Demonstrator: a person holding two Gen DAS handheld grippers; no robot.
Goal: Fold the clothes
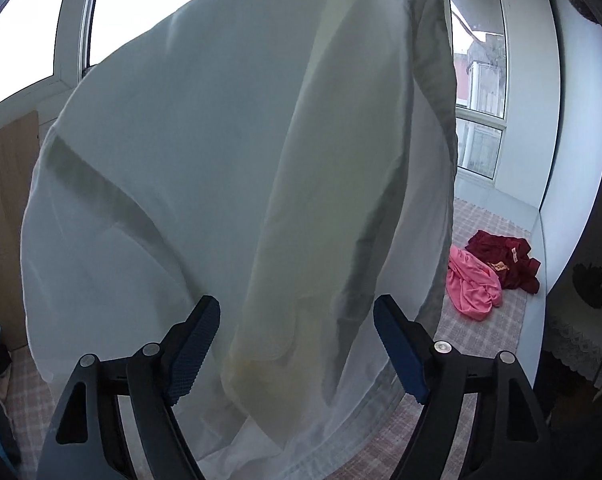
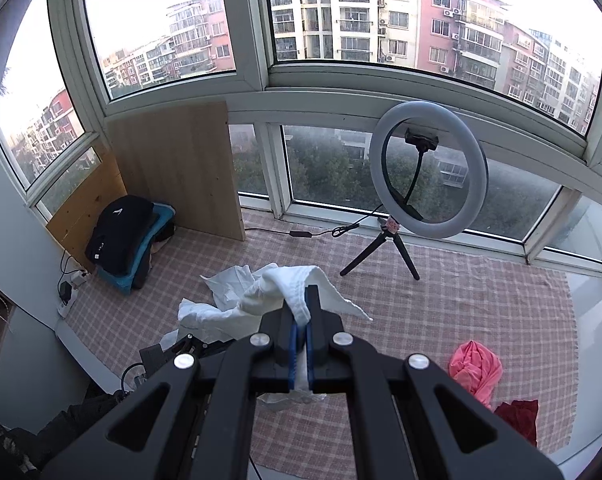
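A white garment (image 1: 221, 160) hangs in front of the left wrist camera and fills most of that view, with a thicker cream fold running down its middle. My left gripper (image 1: 297, 308) is open; the cloth hangs between its blue pads (image 1: 197, 352) and neither pad presses on it. In the right wrist view my right gripper (image 2: 301, 300) is shut on a bunched edge of the white garment (image 2: 277, 280). The rest of the garment drapes down to the left, over the checked floor cloth (image 2: 421, 320).
A pink garment (image 2: 477, 368) and a dark red one (image 2: 519, 416) lie crumpled at the right, also seen as pink (image 1: 473, 288) and red (image 1: 505, 260). A ring light on a tripod (image 2: 429, 172) stands by the window. Folded clothes (image 2: 125, 236) are stacked beside a wooden board (image 2: 181, 168).
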